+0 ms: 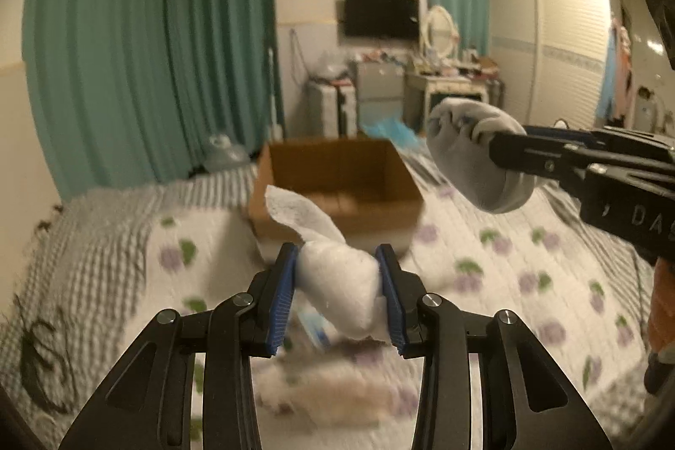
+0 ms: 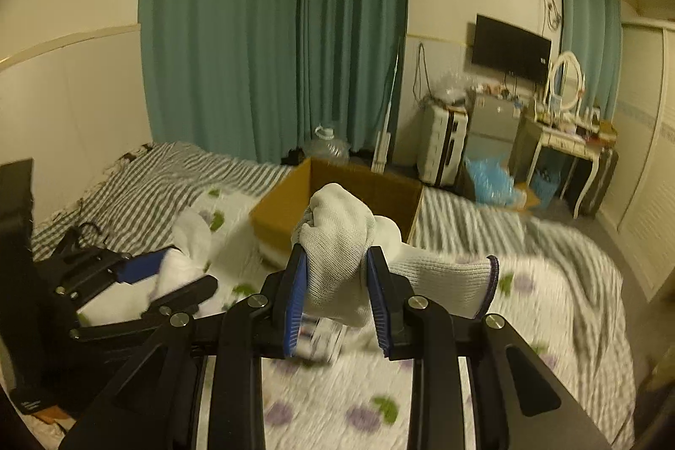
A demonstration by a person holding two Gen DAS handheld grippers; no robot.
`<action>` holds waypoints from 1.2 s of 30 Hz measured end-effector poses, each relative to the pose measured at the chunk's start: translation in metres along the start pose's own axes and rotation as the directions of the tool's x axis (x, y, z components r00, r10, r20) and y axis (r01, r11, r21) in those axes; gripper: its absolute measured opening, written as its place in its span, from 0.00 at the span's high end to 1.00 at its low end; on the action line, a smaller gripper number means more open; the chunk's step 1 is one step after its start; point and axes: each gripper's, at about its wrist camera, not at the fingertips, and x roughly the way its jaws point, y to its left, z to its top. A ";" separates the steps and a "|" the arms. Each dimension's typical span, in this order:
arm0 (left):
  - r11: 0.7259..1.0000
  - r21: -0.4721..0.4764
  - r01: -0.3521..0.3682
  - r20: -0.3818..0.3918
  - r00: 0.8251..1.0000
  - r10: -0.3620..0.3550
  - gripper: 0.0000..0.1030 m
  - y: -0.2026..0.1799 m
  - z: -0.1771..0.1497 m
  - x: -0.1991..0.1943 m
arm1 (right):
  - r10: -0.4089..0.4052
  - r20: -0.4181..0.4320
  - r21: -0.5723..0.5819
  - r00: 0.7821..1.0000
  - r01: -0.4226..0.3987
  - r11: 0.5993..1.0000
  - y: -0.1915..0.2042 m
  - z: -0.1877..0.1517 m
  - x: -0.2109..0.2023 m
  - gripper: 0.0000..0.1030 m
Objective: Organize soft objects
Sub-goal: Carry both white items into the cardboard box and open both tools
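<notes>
Bedroom setting: a bed (image 1: 126, 239) with a quilt printed in purple and green carries the work, and an open cardboard box (image 1: 337, 180) stands on it ahead of both tools.

Left tongs (image 1: 337, 294): clamped on a wad of white fluffy cloth (image 1: 337, 281), blue pads pressing both sides, a loose flap trailing up toward the box. The wad hangs clear of the quilt, just short of the near wall of the box.

Right tongs (image 2: 335, 283): clamped on a bunched grey-white knit glove (image 2: 337, 251), its dark-edged cuff sticking out to the right. The glove is also off the bed, near the box and slightly above its rim.

Step in hand, by judgement: carry phase, both soft items lifted and heading for the box. Next move calls for advancing each tool past the near rim, lowering over the open interior, then parting the pads. Watch the trailing flap and the cuff; either could snag on the rim. More pale soft material, blurred, lies on the quilt below the left tongs.
</notes>
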 end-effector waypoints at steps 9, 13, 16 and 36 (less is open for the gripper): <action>0.999 0.026 -0.039 0.055 0.998 0.038 0.64 0.014 0.085 0.075 | 0.028 0.027 0.031 0.999 -0.029 0.999 -0.036 0.063 0.091 0.73; 0.997 0.036 -0.067 0.032 0.997 0.066 0.63 0.021 0.095 0.136 | 0.083 -0.008 0.087 0.997 -0.082 0.993 -0.050 0.068 0.149 0.73; 0.998 0.029 -0.058 -0.016 0.998 0.059 0.63 0.029 0.089 0.181 | 0.094 -0.041 0.107 0.995 -0.090 0.990 -0.053 0.064 0.195 0.73; 0.994 0.006 -0.112 0.013 0.994 0.112 0.20 0.045 0.091 0.179 | -0.030 0.095 0.135 0.995 0.017 0.991 -0.068 0.077 0.135 0.18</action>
